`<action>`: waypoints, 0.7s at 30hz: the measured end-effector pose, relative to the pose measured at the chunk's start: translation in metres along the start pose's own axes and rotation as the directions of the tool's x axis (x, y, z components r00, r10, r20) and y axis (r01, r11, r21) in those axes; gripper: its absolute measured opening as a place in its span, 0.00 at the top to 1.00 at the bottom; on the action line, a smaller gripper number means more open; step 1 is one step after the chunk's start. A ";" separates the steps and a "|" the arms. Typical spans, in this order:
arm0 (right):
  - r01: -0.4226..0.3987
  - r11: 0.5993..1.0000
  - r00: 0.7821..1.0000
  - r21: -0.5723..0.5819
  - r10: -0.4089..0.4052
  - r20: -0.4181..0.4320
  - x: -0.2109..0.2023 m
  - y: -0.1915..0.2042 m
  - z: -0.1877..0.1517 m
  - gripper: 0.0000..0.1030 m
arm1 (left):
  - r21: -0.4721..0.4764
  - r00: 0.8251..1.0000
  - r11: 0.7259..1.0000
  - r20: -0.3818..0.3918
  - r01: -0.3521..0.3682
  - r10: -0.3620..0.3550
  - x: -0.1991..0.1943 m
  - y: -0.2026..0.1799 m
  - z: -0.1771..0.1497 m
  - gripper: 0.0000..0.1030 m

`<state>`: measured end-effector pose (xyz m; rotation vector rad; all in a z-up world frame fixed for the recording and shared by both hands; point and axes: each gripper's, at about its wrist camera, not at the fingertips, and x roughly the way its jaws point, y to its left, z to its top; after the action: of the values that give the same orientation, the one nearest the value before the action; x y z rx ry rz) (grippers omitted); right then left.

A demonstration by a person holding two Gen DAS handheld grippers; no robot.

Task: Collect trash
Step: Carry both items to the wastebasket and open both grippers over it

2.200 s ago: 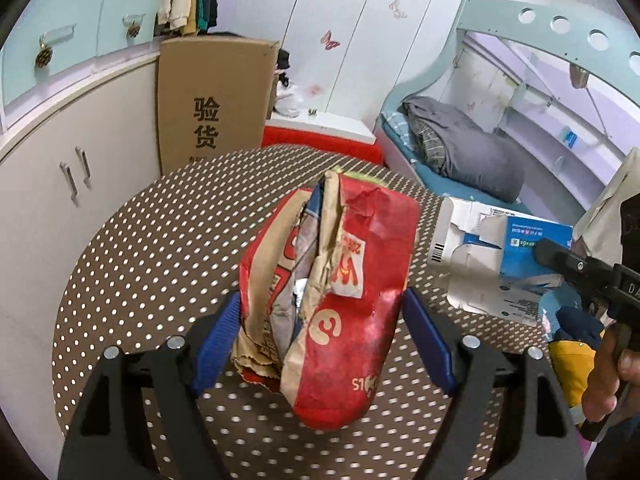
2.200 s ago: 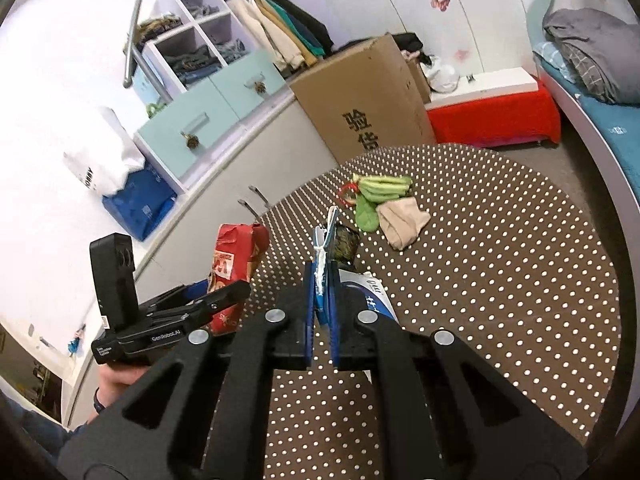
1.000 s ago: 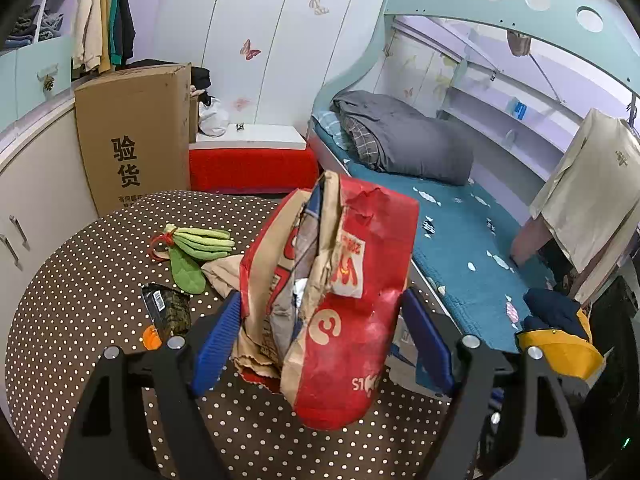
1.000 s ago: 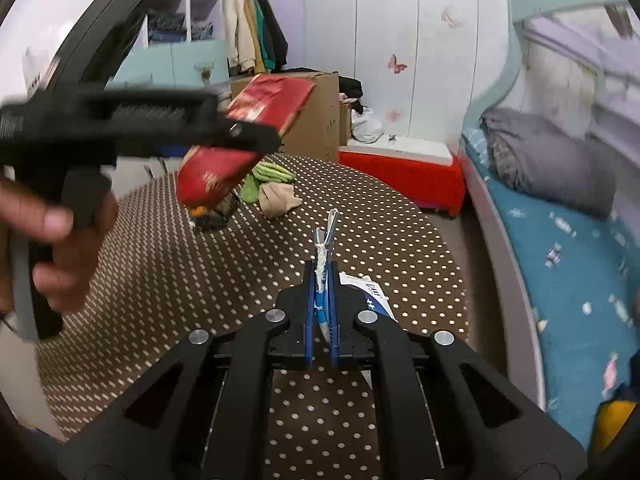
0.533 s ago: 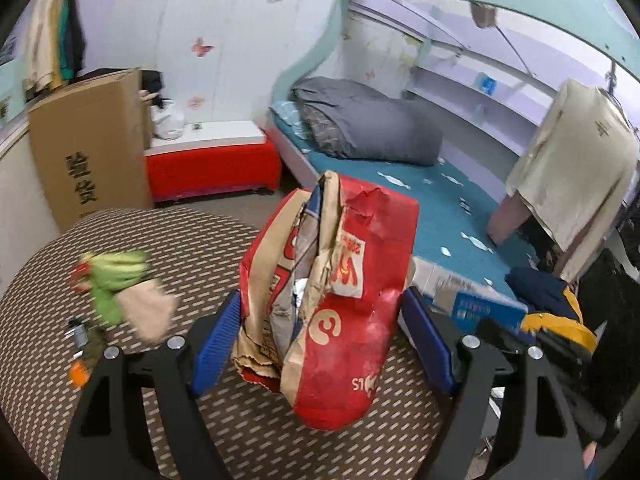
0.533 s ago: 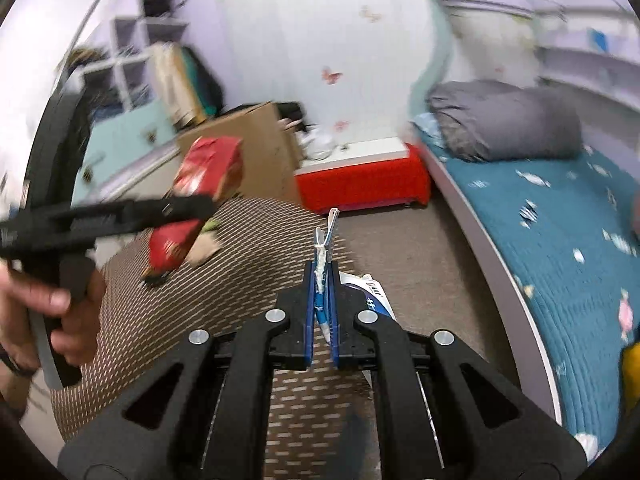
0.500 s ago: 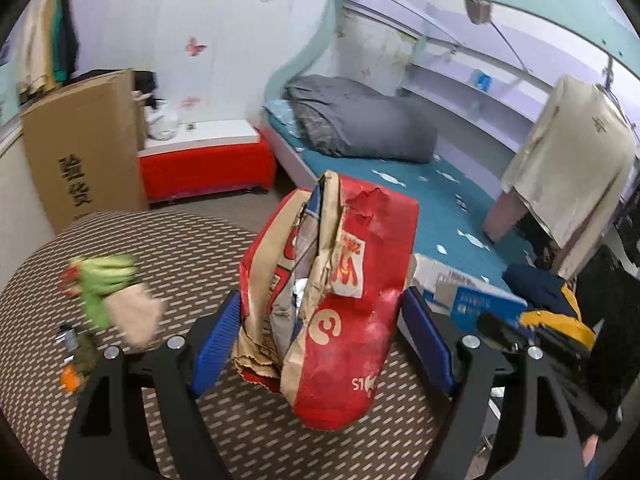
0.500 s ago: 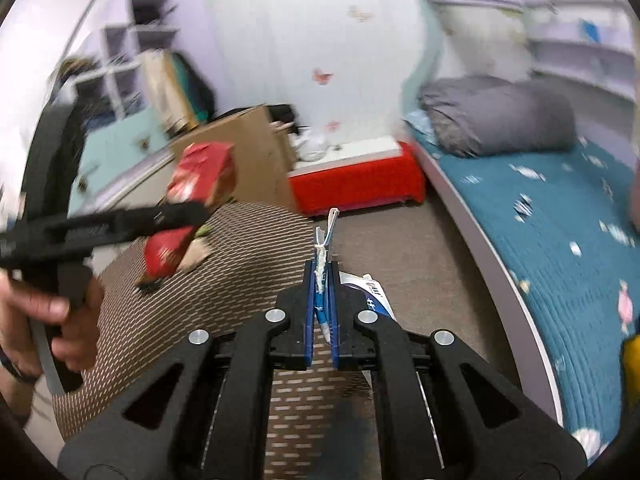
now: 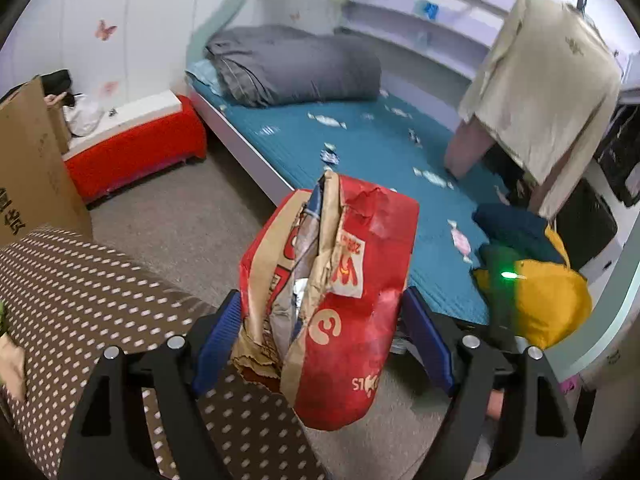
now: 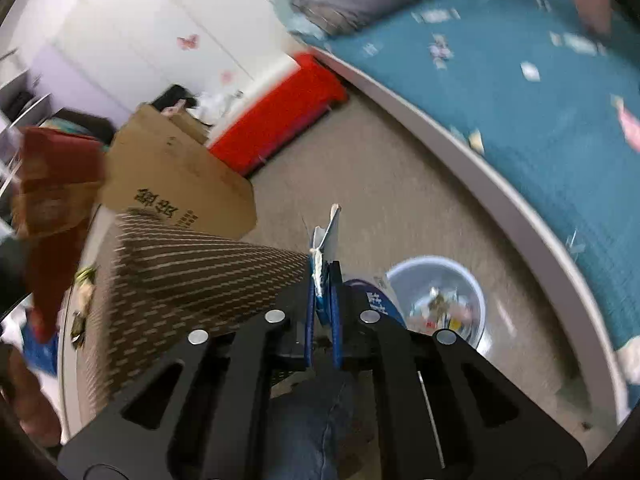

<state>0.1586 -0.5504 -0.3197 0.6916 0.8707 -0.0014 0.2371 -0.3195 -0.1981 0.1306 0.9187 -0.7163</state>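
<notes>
Because the trash bin [image 10: 438, 304] shows only in the right wrist view, low and just to the right of the right gripper [image 10: 322, 280], that hand looks the nearer of the two to the drop. The bin is a pale round tub standing on the floor between the polka-dot table [image 10: 192, 276] on the left and the bed [image 10: 540, 92] on the far right, with scraps already inside. The right gripper is pinched nearly closed on a flattened blue-and-white carton [image 10: 326, 240], whose long axis runs forward along the fingers and stands edge-up. The left gripper [image 9: 320, 320] is spread wide and clamped on a crumpled red paper bag [image 9: 332, 288], held upright over the near table edge; its view shows no bin, so the bag's bearing to it cannot be told there. My judgement: the carton needs a short move right and down, then release.
</notes>
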 end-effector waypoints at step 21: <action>-0.010 0.988 0.962 0.155 -0.033 0.272 -0.112 -0.035 -0.012 0.06 | 0.097 0.970 0.995 -0.237 -0.037 0.059 0.094 -0.030 0.009 0.10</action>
<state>0.0668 -0.6016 -0.2653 0.8104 0.6116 -0.1739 0.2620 -0.3941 -0.2590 0.3256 1.1094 -0.7075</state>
